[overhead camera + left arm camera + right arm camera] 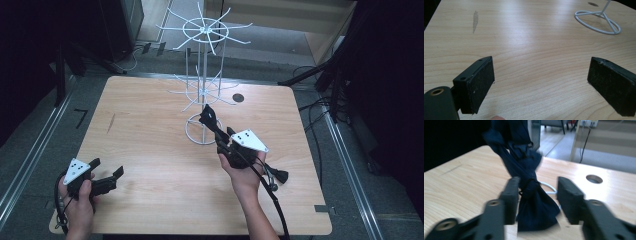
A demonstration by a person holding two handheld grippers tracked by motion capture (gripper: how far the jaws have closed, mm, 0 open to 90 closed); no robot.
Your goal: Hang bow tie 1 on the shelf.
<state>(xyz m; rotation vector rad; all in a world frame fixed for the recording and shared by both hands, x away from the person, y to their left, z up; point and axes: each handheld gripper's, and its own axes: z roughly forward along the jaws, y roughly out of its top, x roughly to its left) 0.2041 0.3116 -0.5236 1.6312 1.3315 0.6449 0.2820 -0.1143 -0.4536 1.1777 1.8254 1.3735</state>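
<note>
The dark blue cloth (531, 202), a narrow bunched piece, hangs between the jaws of the right gripper (537, 197). In the right gripper view its lower end bulges into a soft lump just above the table (461, 185), and its upper part rises twisted toward the top edge, where it is cut off. The jaws are partly open. The left pad seems to touch the cloth, but the picture is blurred there; the right pad is clearly apart from it, with a gap between. So the gripper does not press on the cloth. What carries the cloth from above cannot be seen.

In the high view the cloth (209, 118) is a small dark shape just in front of the ring base of the white wire rack (202, 75), which stands at the far middle of the table. The right gripper (218, 131) points up and away from the person toward the rack, and the right hand (243, 172) holds it from below with the wrist raised off the table.

The left gripper (540, 82) is wide open and holds nothing; bare wood lies between its pads. In the high view it (106, 173) is low at the near left corner, held in the left hand (80, 197), well apart from the cloth.
</note>
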